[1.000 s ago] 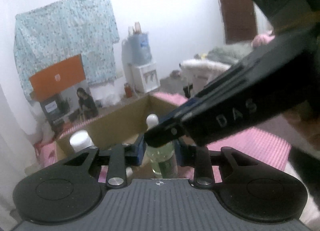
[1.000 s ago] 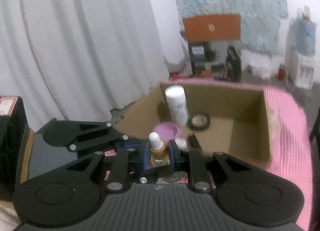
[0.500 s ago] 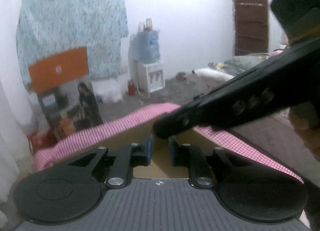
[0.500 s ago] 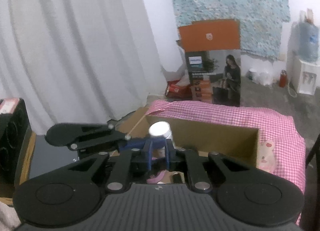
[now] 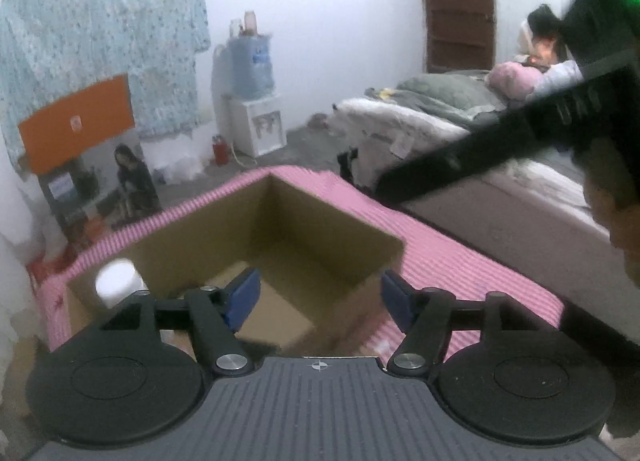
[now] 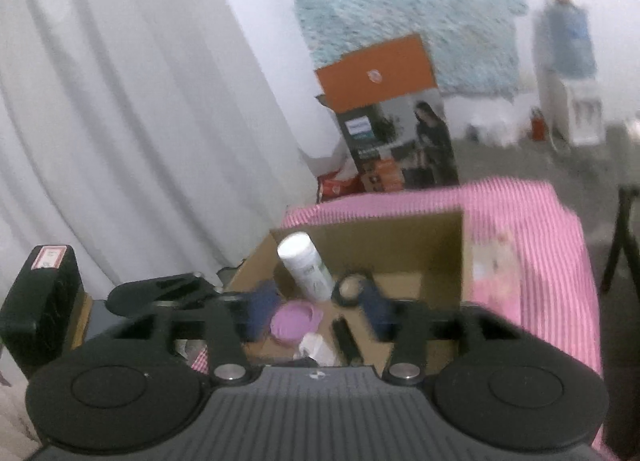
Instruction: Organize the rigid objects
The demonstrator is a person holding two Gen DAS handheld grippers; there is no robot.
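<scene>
Both my left tongs [image 5: 318, 295] and right tongs [image 6: 318, 311] gape empty over the cardboard box [image 6: 400, 237]; a careless dip could topple the leaning white bottle [image 6: 306, 267].

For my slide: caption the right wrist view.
Open right claw above cardboard box holding white bottle.

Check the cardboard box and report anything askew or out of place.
The white bottle leans tilted against the back-left corner of the cardboard box rather than standing upright. The purple lid and black items lie loose on the floor. Nothing looks spilled or damaged.
</scene>
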